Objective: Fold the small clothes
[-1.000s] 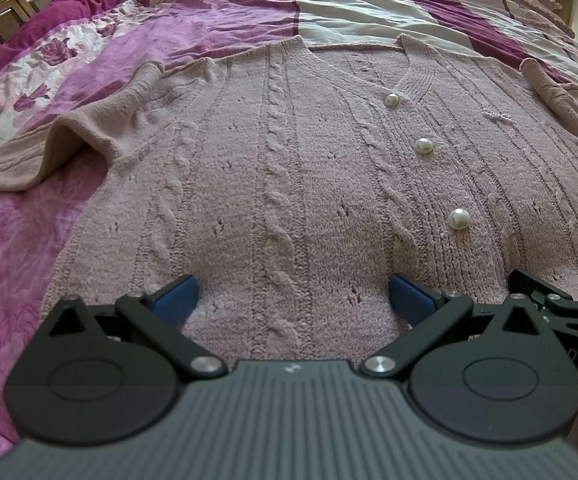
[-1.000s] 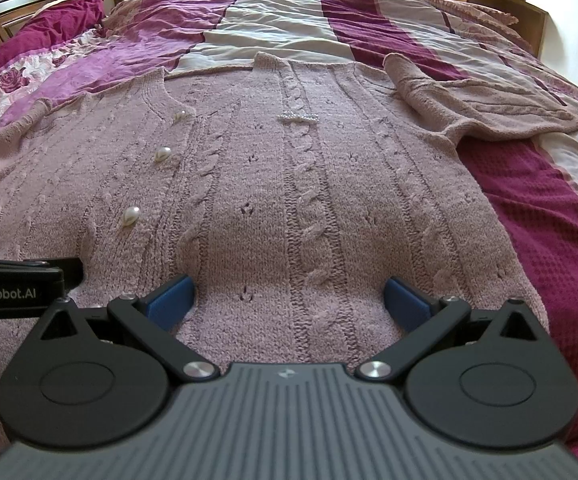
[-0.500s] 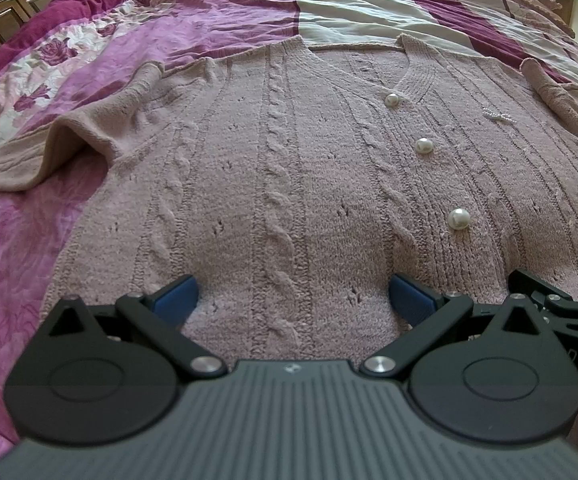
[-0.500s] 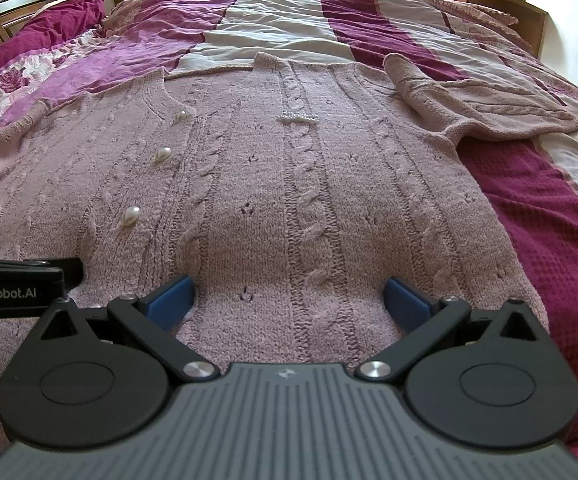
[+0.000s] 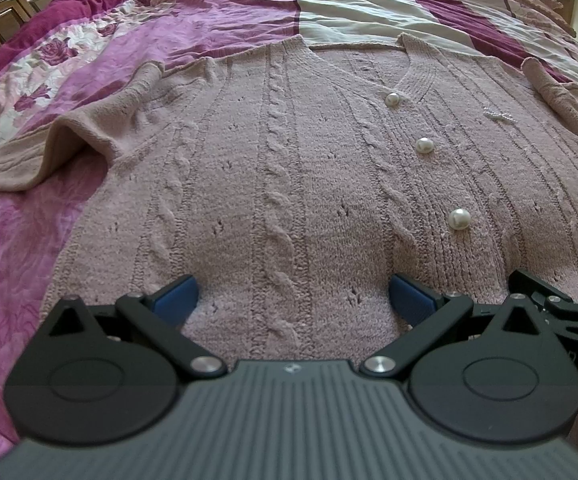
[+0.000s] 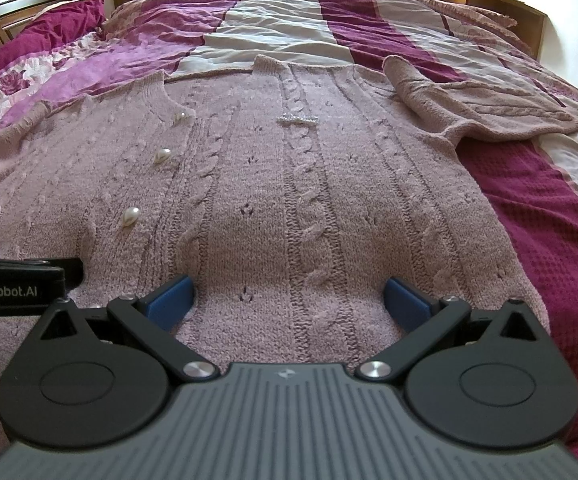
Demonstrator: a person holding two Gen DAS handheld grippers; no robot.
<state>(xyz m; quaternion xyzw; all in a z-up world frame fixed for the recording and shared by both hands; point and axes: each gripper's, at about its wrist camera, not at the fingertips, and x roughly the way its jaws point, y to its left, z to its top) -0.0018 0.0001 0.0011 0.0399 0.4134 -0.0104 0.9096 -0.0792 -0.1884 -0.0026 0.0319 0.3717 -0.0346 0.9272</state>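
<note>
You are holding both grippers wide apart, gripping nothing: the left gripper (image 5: 293,294) and right gripper (image 6: 289,294) are hovering over the cardigan (image 6: 289,200) filling mid-frame. Pinch its hem squarely, both together.

open bedspread (image 6: 537,208) right of cardigan (image 6: 289,200); left gripper (image 6: 21,280) crowding its left

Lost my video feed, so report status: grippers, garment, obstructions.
Left gripper and right gripper open, at hem. Dusty-pink cable-knit cardigan flat on striped bedspread, unfolded. Nothing in the way.
</note>
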